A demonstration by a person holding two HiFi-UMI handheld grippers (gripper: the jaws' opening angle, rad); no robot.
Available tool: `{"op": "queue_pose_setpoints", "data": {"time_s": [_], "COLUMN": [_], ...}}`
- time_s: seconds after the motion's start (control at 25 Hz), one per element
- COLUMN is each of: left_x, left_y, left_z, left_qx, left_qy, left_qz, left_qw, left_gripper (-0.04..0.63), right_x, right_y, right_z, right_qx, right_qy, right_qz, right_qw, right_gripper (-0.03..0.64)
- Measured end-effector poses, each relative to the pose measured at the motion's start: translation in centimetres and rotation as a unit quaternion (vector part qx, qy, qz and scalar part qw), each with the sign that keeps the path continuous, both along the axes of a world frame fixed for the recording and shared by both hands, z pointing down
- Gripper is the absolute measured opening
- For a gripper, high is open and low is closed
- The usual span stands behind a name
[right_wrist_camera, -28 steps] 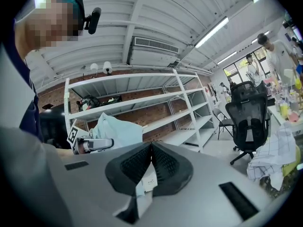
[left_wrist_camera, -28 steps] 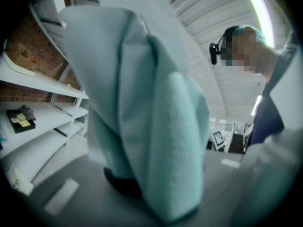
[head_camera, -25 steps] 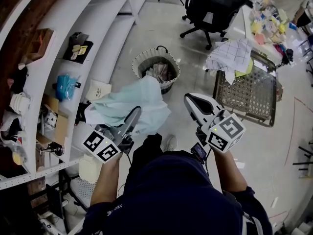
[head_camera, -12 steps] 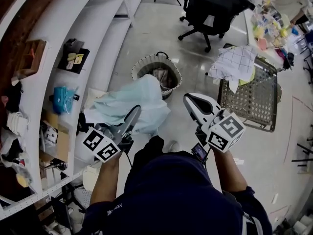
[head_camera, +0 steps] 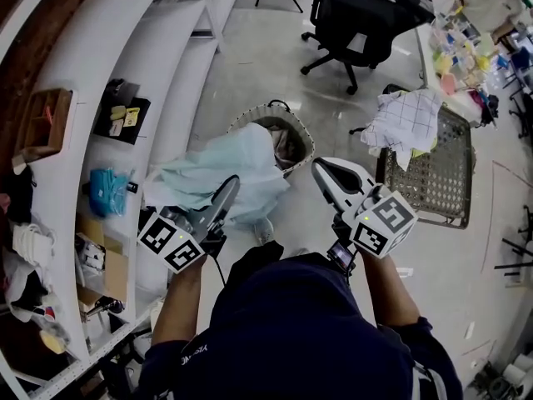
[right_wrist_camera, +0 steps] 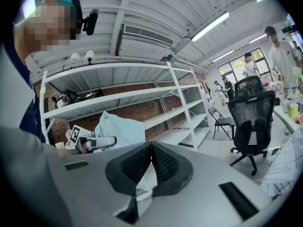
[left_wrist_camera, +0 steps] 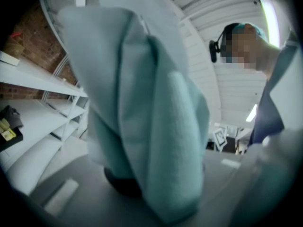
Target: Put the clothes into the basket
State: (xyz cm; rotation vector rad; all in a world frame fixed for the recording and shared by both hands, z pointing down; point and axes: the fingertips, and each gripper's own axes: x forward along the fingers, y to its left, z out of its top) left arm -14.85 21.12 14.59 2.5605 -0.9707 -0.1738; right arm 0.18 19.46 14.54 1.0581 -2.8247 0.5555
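A light teal cloth (head_camera: 218, 177) hangs bunched from my left gripper (head_camera: 223, 195), whose jaws are shut on it. In the left gripper view the cloth (left_wrist_camera: 156, 126) fills the middle and hides most of the jaws of that gripper (left_wrist_camera: 142, 188). The round wicker basket (head_camera: 293, 125) stands on the floor just ahead, with clothes inside; the teal cloth overlaps its near left rim in the head view. My right gripper (head_camera: 321, 170) is held level to the right of the cloth. Its jaws are shut with nothing in them (right_wrist_camera: 151, 146).
White shelving (head_camera: 158, 65) runs along the left with small items on it. A black office chair (head_camera: 366, 15) stands beyond the basket. A perforated metal crate (head_camera: 433, 169) with a checked cloth (head_camera: 408, 117) draped on it sits at the right. People stand far off (right_wrist_camera: 279, 51).
Both grippers and the teal cloth have travelled forward; the wicker basket has come nearer and now sits partly behind the cloth. Jaws unchanged.
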Motion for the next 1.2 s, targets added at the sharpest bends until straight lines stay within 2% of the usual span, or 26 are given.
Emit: {"op": "queue_pose_setpoints", "data": {"time_s": [0.6,0.92,1.2], "left_x": [-4.0,-3.6,-2.0], "left_y": [-5.1,-7.6,-11.3], "left_z": [-0.2,0.5,0.7], "left_qx": [0.004,-0.003,-0.009], "left_qy": [0.002,-0.005,-0.020], "left_qz": [0.007,0.005,-0.002], "left_qw": [1.0000,1.0000,0.9998], "left_gripper": [0.109,0.109,0.109], "right_x": [-3.2,-3.2,-2.4], "right_y": [-4.7,-7.3,-12.1], "right_z": [-0.7,0.0,0.6], "right_qx": [0.001,-0.006,-0.014], "right_qy": [0.009,0.007,-0.006], "right_qz": [0.018,0.011,-0.005], "right_qw": [1.000,1.000,1.000], "right_gripper": [0.008,0.008,0.008]}}
